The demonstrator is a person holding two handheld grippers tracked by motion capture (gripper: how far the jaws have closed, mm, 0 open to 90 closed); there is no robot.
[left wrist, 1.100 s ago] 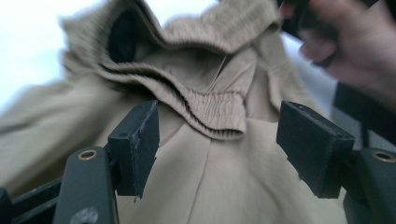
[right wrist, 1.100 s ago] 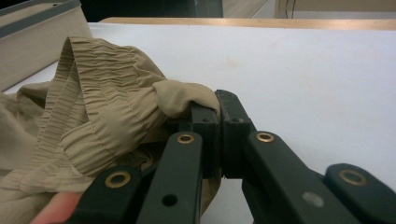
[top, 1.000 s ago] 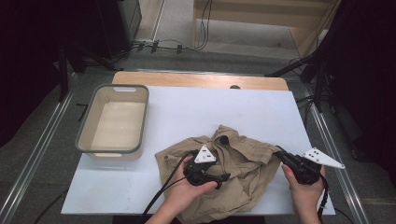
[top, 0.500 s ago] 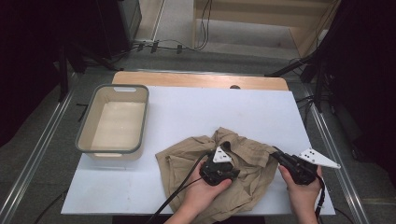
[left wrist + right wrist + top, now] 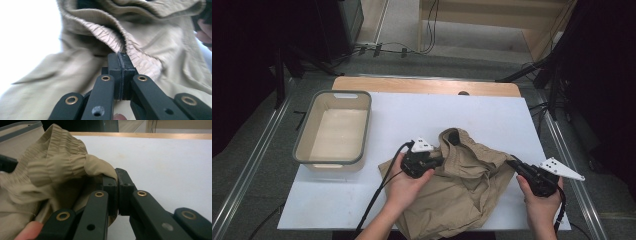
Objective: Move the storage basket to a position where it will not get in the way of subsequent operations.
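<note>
The white worktop (image 5: 462, 120) carries a crumpled tan garment (image 5: 457, 192) on its near half, toward the right, with the elastic waistband (image 5: 110, 37) bunched up at the far side of the heap. A grey-rimmed bin (image 5: 333, 127) stands at the worktop's left, well apart from the garment. The left gripper (image 5: 438, 161) lies over the garment's left part; its jaws have just been closing and now stand pressed together, pinching a fold of cloth just below the gathered waistband. The right gripper (image 5: 513, 163) sits at the garment's right edge, its jaws pressed together on a tuck of the cloth beside the waistband, with bare worktop to its right.
</note>
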